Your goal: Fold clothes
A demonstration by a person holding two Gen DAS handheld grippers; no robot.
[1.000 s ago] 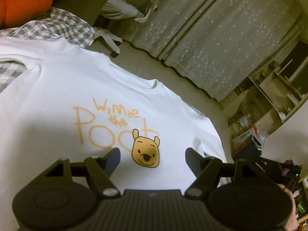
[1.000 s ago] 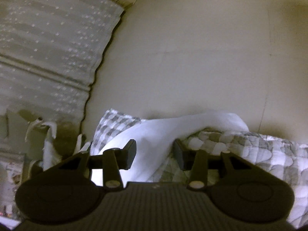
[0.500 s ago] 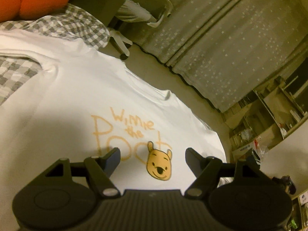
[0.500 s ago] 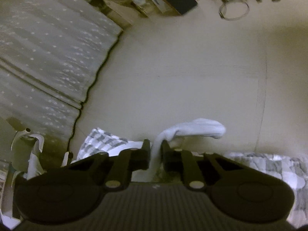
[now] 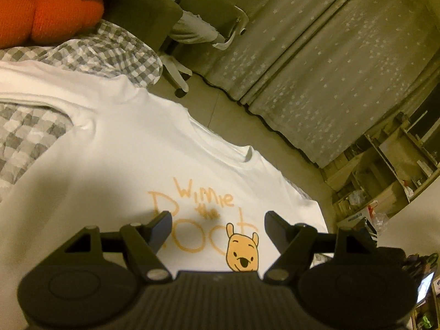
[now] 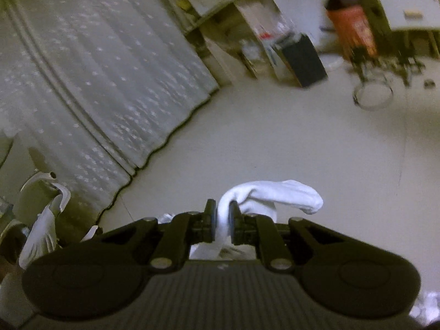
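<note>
A white T-shirt (image 5: pixel 115 165) with an orange "Winnie the Pooh" print and a bear face lies flat, front up, on a grey checked bedspread (image 5: pixel 30 134). My left gripper (image 5: pixel 217 227) hovers open over the print, nothing between its fingers. In the right wrist view my right gripper (image 6: pixel 222 221) is shut on a white sleeve of the T-shirt (image 6: pixel 271 196), lifted above the floor, the cloth end drooping to the right past the fingers. The rest of the shirt is hidden below that gripper.
An orange plush (image 5: pixel 46 13) sits at the bed's far corner. An office chair (image 5: pixel 198 19) stands by long pale curtains (image 5: pixel 324 63). Cluttered shelves (image 5: pixel 390 170) line the wall. A black box (image 6: pixel 304 60) and a wire ring (image 6: pixel 372 95) lie on the floor (image 6: pixel 302 143).
My right gripper closed on the white sleeve and raised it off the bed, its view swinging up over the floor. My left gripper drifted back slightly over the print, still open.
</note>
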